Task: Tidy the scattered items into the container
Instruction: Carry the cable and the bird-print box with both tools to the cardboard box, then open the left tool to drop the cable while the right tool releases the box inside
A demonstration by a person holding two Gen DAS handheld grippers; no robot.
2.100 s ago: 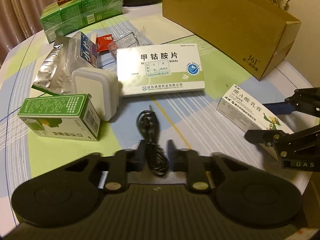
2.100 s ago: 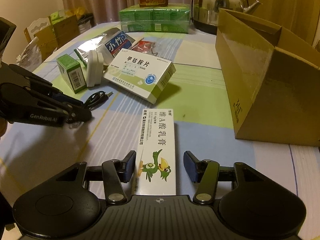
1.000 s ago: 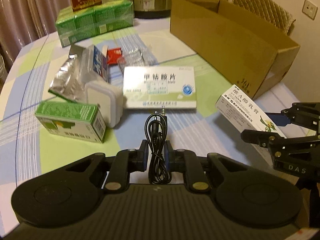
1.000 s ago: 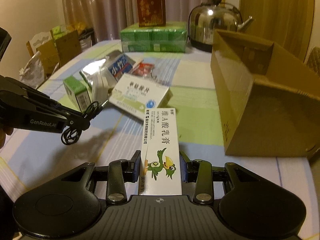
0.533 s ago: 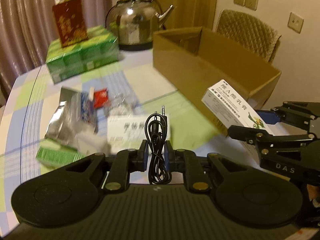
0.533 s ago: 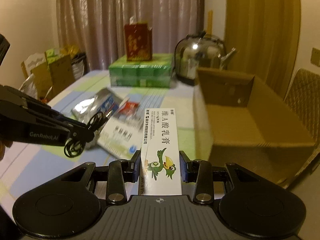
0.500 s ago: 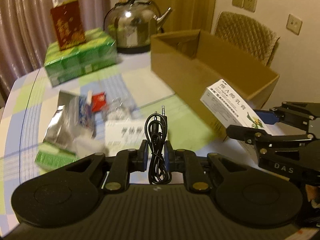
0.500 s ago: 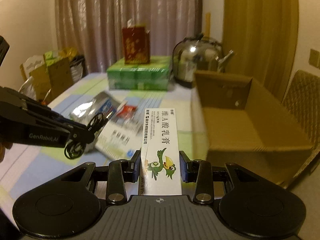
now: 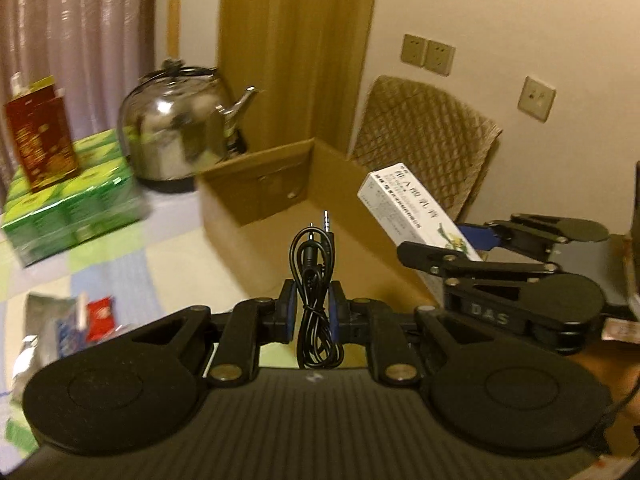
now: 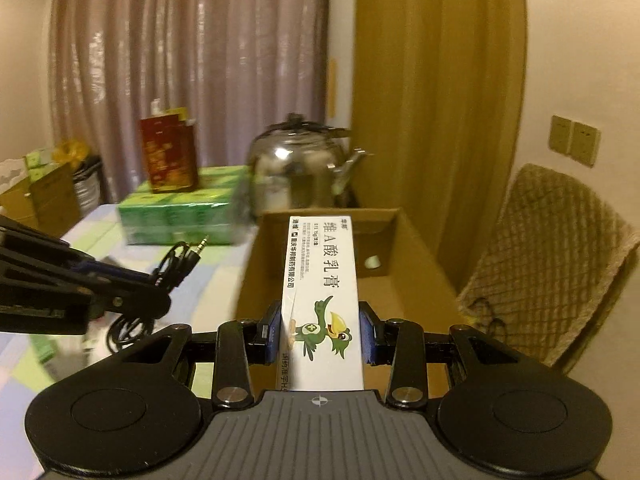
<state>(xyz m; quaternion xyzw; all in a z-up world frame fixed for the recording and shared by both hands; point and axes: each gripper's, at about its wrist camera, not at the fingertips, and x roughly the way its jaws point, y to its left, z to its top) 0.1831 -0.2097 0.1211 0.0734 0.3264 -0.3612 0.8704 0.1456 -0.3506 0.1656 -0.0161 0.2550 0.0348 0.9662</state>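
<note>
1. Cable (image 9: 317,280) — a coiled black audio lead with its plug tips pointing up — sat pinched between the pads of the left gripper (image 9: 314,312), whose jaws were pressed together on it, raised above the table (image 9: 132,256).
2. Right gripper (image 10: 320,334) was clamped on a white ointment box (image 10: 322,292) printed with a green bird, its long side running forward along the fingers.
3. Left wrist view showed the cardboard box (image 9: 256,188) from its near corner, open on top, with the ointment box (image 9: 412,210) held slantwise above its right part by the right gripper (image 9: 452,248).
4. Only the left wrist view took in the leftovers on the table — a foil pouch (image 9: 44,312) and a small red packet (image 9: 100,312) at the lower left, both blurred.
5. Only the right wrist view looked down into the cardboard box (image 10: 404,280), where a small pale thing (image 10: 372,262) lay near the far wall; what it was could not be told.
6. Right wrist view also caught the left gripper (image 10: 160,300) from the side, with the cable (image 10: 176,264) drooping from it over the table (image 10: 220,280), just left of the cardboard box.
7. Both views showed a steel kettle (image 9: 180,136) and a stack of green cartons (image 9: 76,208) behind.
</note>
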